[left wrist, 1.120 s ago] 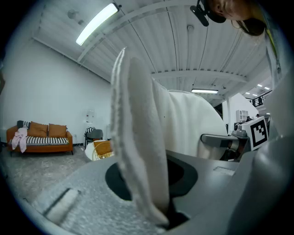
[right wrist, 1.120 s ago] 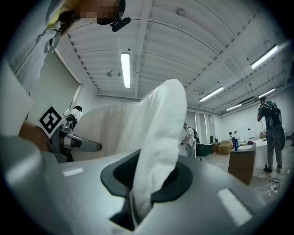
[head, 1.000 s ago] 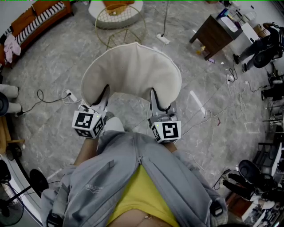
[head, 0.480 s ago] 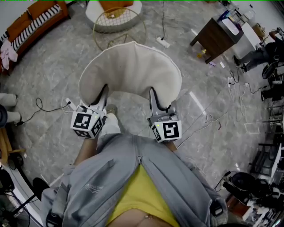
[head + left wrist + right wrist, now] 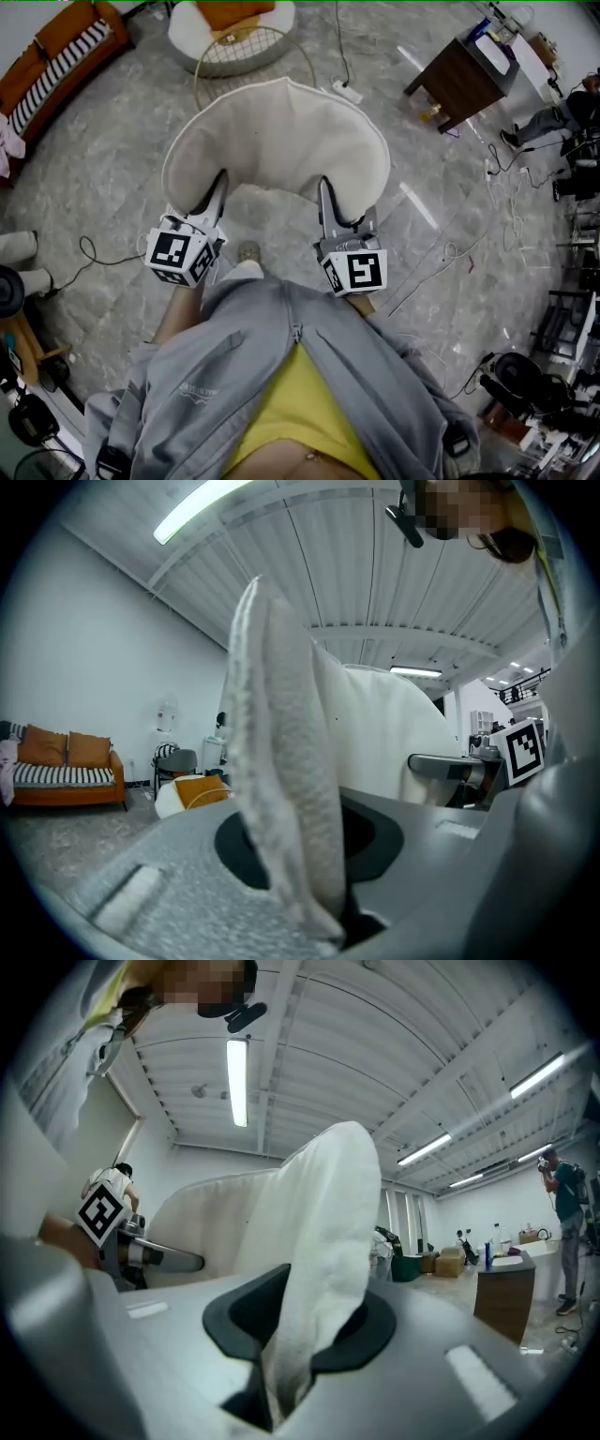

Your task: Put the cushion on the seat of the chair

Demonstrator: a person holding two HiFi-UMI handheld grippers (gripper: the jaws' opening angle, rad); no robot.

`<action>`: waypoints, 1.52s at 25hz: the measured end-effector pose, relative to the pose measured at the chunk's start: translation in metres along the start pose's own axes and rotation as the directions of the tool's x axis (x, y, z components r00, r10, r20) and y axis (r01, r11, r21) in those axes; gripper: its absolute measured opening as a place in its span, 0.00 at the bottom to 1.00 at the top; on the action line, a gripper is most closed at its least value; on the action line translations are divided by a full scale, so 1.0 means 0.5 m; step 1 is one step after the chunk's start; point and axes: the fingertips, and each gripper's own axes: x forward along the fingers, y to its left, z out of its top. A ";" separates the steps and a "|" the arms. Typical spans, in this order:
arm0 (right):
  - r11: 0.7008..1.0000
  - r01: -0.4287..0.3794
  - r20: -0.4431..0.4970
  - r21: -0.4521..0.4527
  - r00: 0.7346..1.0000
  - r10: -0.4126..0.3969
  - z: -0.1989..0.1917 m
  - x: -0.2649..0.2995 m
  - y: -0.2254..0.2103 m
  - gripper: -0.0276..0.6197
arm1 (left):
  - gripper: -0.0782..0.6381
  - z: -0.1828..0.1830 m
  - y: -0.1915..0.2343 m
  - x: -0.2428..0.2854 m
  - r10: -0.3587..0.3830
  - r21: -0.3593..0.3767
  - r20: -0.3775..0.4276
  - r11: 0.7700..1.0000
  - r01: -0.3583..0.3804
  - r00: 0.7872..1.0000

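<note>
A cream, kidney-shaped cushion [image 5: 277, 141] hangs above the marble floor, held by its near edge from both sides. My left gripper [image 5: 216, 192] is shut on the cushion's left part; in the left gripper view the fuzzy edge [image 5: 281, 789] stands pinched between the jaws. My right gripper [image 5: 327, 199] is shut on the right part, and the fabric [image 5: 319, 1269] rises from its closed jaws in the right gripper view. Beyond the cushion stand a gold wire frame [image 5: 255, 52] and a white round chair [image 5: 187, 21] with an orange pillow.
A dark wooden side table [image 5: 461, 70] stands at the upper right, with a power strip [image 5: 345, 91] and cables [image 5: 441, 258] on the floor. An orange striped sofa [image 5: 56, 56] is at the upper left. A person [image 5: 562, 112] and gear crowd the right edge.
The floor and cables have slid toward the bottom of the head view while both grippers carried the cushion forward. Both grips look the same.
</note>
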 end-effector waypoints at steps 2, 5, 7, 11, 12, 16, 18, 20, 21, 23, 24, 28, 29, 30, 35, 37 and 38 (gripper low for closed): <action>1.000 0.020 -0.006 0.001 1.000 -0.020 -0.009 0.048 0.001 0.15 | 0.20 0.001 0.043 0.031 -0.018 -0.002 -0.007 1.000 0.018 1.000; 0.999 0.046 -0.016 0.002 0.999 -0.046 -0.020 0.099 0.000 0.15 | 0.20 -0.002 0.090 0.068 -0.041 -0.008 -0.016 0.999 0.041 0.999; 0.998 0.058 -0.022 0.005 0.998 -0.058 -0.025 0.122 -0.002 0.15 | 0.20 -0.001 0.111 0.086 -0.053 -0.012 -0.017 0.999 0.053 0.998; 0.997 0.072 -0.039 0.007 0.997 -0.071 -0.032 0.149 -0.006 0.16 | 0.20 -0.006 0.133 0.108 -0.067 -0.031 -0.020 0.997 0.066 0.998; 0.997 0.072 -0.043 0.008 0.996 -0.072 -0.034 0.156 -0.009 0.16 | 0.20 -0.008 0.138 0.114 -0.067 -0.036 -0.021 0.997 0.067 0.998; 0.997 0.070 -0.058 0.032 0.996 -0.068 -0.054 0.190 -0.032 0.16 | 0.20 -0.013 0.151 0.139 -0.065 -0.050 -0.029 0.997 0.063 0.997; 0.997 0.058 -0.060 0.048 0.997 -0.055 -0.064 0.220 -0.044 0.16 | 0.20 -0.012 0.164 0.154 -0.047 -0.049 -0.032 0.998 0.046 0.998; 0.998 0.031 -0.055 0.049 0.998 -0.029 -0.068 0.261 -0.057 0.16 | 0.20 -0.010 0.185 0.175 -0.018 -0.050 -0.031 0.999 0.016 0.999; 0.999 0.015 -0.050 0.047 0.999 -0.013 -0.070 0.283 -0.064 0.16 | 0.20 -0.009 0.197 0.188 -0.002 -0.053 -0.028 0.999 0.001 1.000; 0.999 -0.021 -0.040 0.043 0.999 0.023 -0.073 0.331 -0.082 0.16 | 0.20 -0.006 0.222 0.219 0.031 -0.060 -0.019 0.998 -0.032 0.999; 0.998 -0.041 -0.036 0.041 0.998 0.043 -0.076 0.357 -0.093 0.16 | 0.20 -0.003 0.233 0.238 0.049 -0.062 -0.015 0.997 -0.049 0.999; 0.989 -0.143 -0.026 0.041 0.989 0.144 -0.087 0.482 -0.158 0.16 | 0.20 0.008 0.283 0.334 0.136 -0.080 0.005 0.988 -0.135 0.991; 0.984 -0.176 -0.027 0.038 0.984 0.177 -0.089 0.517 -0.176 0.16 | 0.20 0.010 0.295 0.358 0.166 -0.092 0.007 0.982 -0.165 0.986; 0.977 -0.211 -0.031 0.035 0.977 0.212 -0.089 0.551 -0.195 0.16 | 0.20 0.013 0.305 0.382 0.196 -0.106 0.010 0.975 -0.194 0.981; 0.937 -0.348 -0.056 0.039 0.935 0.350 -0.091 0.696 -0.285 0.16 | 0.20 0.033 0.331 0.491 0.321 -0.155 0.008 0.936 -0.316 0.947; 0.918 -0.394 -0.064 0.042 0.916 0.396 -0.100 0.738 -0.311 0.16 | 0.20 0.030 0.338 0.526 0.365 -0.173 -0.001 0.917 -0.360 0.931; 0.908 -0.416 -0.069 0.046 0.906 0.418 -0.107 0.756 -0.324 0.16 | 0.20 0.027 0.339 0.542 0.386 -0.181 -0.006 0.907 -0.380 0.923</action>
